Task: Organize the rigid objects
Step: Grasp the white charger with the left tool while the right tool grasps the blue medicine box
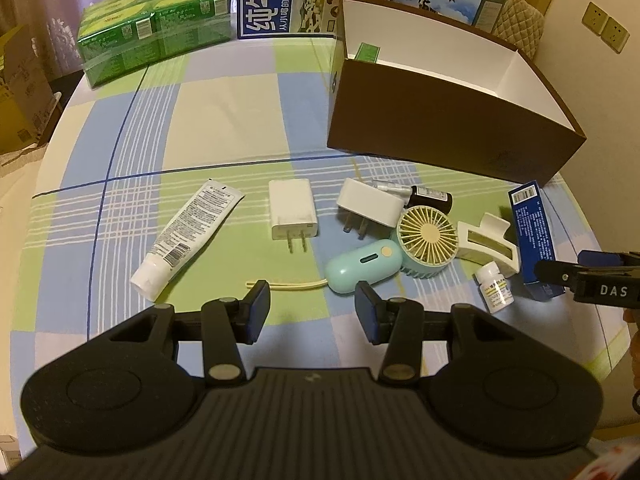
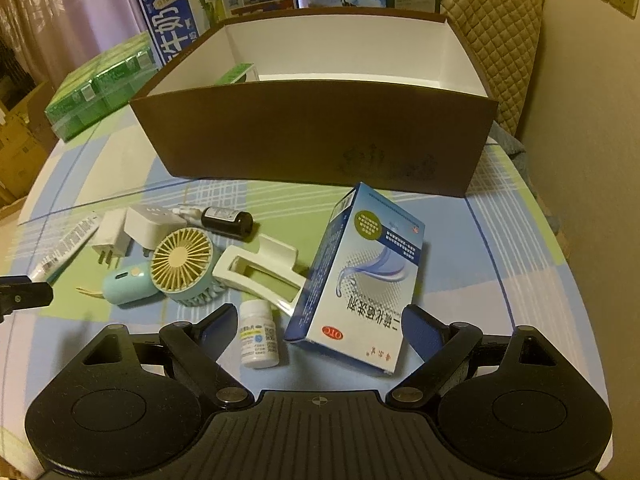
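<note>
Hovering low over the table (image 1: 224,128), the right hand-held gripper (image 2: 318,326) has its fingers spread wide, holding nothing, with the blue medicine box (image 2: 360,280) and the small white pill bottle (image 2: 259,338) lying between them. The left hand-held gripper (image 1: 312,308) is likewise parted and empty, near the mint handheld fan (image 1: 400,248).

Judging from this, the step in hand is picking up the medicine box for the brown cardboard box (image 2: 316,136). Done well, the fingers should shift right so they straddle only the medicine box, not the bottle beside it, then close across its narrow sides and lift clear of the white hair claw clip (image 2: 256,272) touching it.

The right wrist view shows the medicine box's printed face and a green packet (image 2: 236,74) already inside the cardboard box. The left wrist view alone shows the whole white tube (image 1: 184,236), 2 white plug adapters and the dark small bottle (image 1: 432,198) clearly laid out.
</note>
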Action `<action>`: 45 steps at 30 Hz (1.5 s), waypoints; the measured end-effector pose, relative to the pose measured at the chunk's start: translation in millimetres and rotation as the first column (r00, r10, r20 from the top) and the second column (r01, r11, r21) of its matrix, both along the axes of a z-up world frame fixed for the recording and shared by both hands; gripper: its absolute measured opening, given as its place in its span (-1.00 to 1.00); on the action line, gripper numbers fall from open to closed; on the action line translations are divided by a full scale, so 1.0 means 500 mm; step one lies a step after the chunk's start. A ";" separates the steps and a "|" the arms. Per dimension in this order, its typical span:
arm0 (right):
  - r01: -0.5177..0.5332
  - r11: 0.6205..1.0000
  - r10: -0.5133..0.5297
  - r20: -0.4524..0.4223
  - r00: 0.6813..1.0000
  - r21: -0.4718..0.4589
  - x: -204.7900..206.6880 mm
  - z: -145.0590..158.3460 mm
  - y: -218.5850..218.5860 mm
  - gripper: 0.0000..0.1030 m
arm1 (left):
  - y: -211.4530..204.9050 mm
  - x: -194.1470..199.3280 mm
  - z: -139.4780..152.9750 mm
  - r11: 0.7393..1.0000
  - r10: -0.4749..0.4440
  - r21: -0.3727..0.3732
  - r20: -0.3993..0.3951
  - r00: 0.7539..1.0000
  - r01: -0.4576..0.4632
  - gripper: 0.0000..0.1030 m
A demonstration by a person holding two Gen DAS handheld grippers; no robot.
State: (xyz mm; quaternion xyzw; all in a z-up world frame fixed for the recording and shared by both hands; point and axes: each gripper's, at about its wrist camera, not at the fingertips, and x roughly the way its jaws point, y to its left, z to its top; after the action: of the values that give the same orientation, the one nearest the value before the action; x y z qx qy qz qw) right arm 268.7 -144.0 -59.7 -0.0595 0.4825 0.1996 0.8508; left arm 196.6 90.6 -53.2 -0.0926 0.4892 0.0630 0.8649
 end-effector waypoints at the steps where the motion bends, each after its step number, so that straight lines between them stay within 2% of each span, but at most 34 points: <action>1: 0.000 1.000 0.000 0.002 1.000 -0.008 0.003 -0.004 0.003 0.68 | 0.000 0.002 -0.002 1.000 -0.001 -0.001 -0.002 1.000 0.001 -0.18; 6: 0.005 0.998 -0.006 -0.004 1.000 -0.058 0.017 -0.036 0.010 0.68 | -0.001 0.014 -0.011 1.000 -0.005 -0.004 -0.013 1.000 0.005 -0.18; 10: -0.003 0.995 0.005 0.019 1.000 -0.103 0.018 -0.057 0.005 0.47 | 0.001 0.022 -0.016 1.000 -0.009 -0.004 -0.019 1.000 0.009 -0.18; 13: -0.006 0.997 0.006 0.012 1.000 -0.071 0.022 -0.053 -0.012 0.42 | 0.002 0.029 -0.019 1.000 -0.013 0.000 -0.024 1.000 0.013 -0.18; 20: 0.054 0.998 -0.052 -0.047 0.998 0.030 0.040 -0.024 -0.075 0.04 | -0.008 0.045 -0.021 0.999 -0.032 0.004 -0.023 0.999 0.032 -0.18; 27: 0.078 0.997 -0.077 -0.028 0.997 0.020 0.054 -0.006 -0.113 0.03 | -0.018 0.057 -0.026 0.999 -0.046 0.005 -0.029 0.998 0.046 -0.18; 42: 0.074 0.997 -0.075 -0.011 0.997 -0.021 0.123 -0.027 -0.083 0.03 | 0.014 0.096 -0.043 0.999 -0.003 0.042 -0.028 1.000 0.004 -0.18; 43: 0.074 0.997 -0.074 -0.006 0.997 -0.027 0.126 -0.028 -0.081 0.01 | 0.016 0.101 -0.047 0.999 -0.002 0.044 -0.028 1.000 0.003 -0.18; 45: 0.076 0.996 -0.076 0.001 0.997 -0.039 0.134 -0.030 -0.079 -0.25 | 0.021 0.112 -0.055 0.999 0.001 0.045 -0.033 0.999 0.001 -0.18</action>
State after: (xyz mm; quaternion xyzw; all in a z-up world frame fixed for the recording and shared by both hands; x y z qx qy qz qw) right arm 335.4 -183.6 -74.8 -0.0576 0.4884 0.1574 0.8564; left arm 252.6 101.1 -80.6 -0.0720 0.5019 0.0756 0.8586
